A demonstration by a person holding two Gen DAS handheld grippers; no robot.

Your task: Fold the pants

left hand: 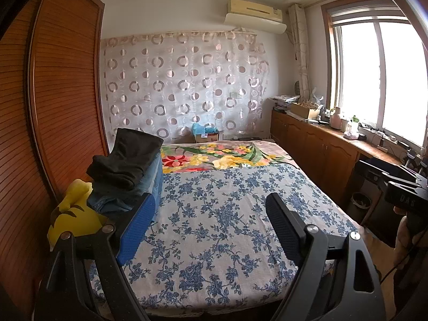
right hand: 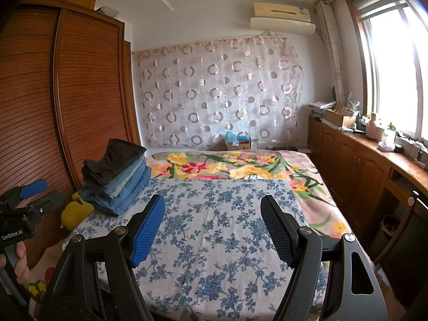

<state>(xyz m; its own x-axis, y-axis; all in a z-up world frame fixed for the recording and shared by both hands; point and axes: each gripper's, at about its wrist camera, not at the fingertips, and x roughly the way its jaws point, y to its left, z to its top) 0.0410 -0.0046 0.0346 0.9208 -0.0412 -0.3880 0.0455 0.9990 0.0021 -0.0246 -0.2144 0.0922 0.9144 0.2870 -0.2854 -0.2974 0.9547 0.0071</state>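
A stack of folded pants (left hand: 125, 176) lies at the left side of the bed, several blue jeans with a black pair on top; it also shows in the right wrist view (right hand: 117, 179). My left gripper (left hand: 211, 224) is open and empty, held above the near end of the blue-flowered sheet (left hand: 227, 227), to the right of the stack. My right gripper (right hand: 214, 227) is open and empty over the same sheet (right hand: 214, 240). The left gripper's body appears at the left edge of the right wrist view (right hand: 24, 214), and the right gripper's body at the right edge of the left wrist view (left hand: 401, 195).
A yellow plush toy (left hand: 75, 214) lies beside the stack near a wooden wardrobe (left hand: 53, 107). A floral blanket (left hand: 227, 155) covers the far bed. A wooden cabinet (left hand: 321, 147) with clutter runs under the window on the right. A waste bin (left hand: 361, 203) stands on the floor.
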